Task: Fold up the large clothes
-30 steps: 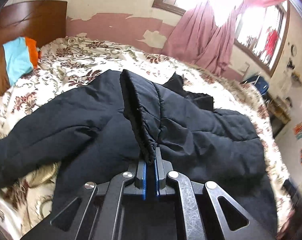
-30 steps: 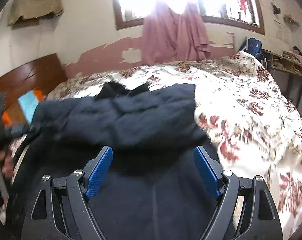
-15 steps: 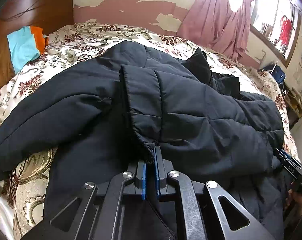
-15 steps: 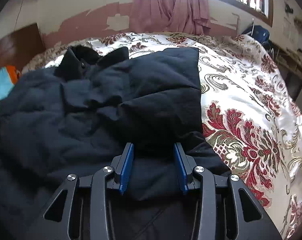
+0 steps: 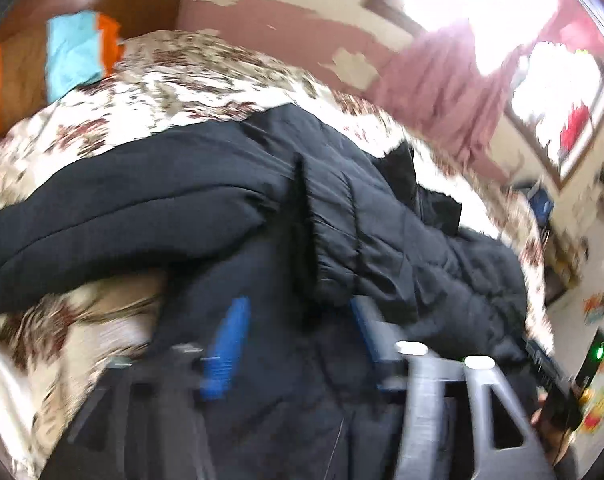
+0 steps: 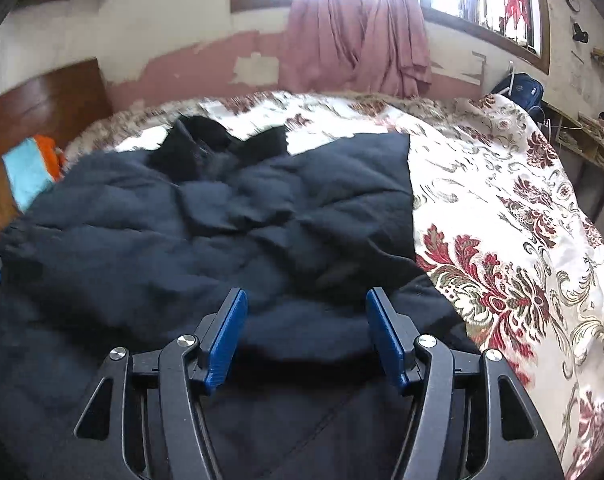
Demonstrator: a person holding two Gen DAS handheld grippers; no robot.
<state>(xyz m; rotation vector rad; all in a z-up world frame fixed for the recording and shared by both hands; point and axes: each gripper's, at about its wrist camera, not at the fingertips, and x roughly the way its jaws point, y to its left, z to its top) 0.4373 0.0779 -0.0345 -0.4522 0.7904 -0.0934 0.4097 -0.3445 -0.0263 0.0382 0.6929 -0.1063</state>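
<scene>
Black padded jacket (image 6: 230, 232) spread on the floral bedspread (image 6: 502, 240), both claws let go.
Left gripper (image 5: 298, 340) jaws just sprung apart, the folded-over sleeve cuff (image 5: 330, 276) lying beyond them, ungripped. Right gripper (image 6: 306, 332) jaws just widened, nothing pinched between them.

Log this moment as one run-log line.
jacket: folded on bedspread | left gripper: jaws just opened, off sleeve cuff | right gripper: jaws just opening, over jacket, nothing gripped
</scene>
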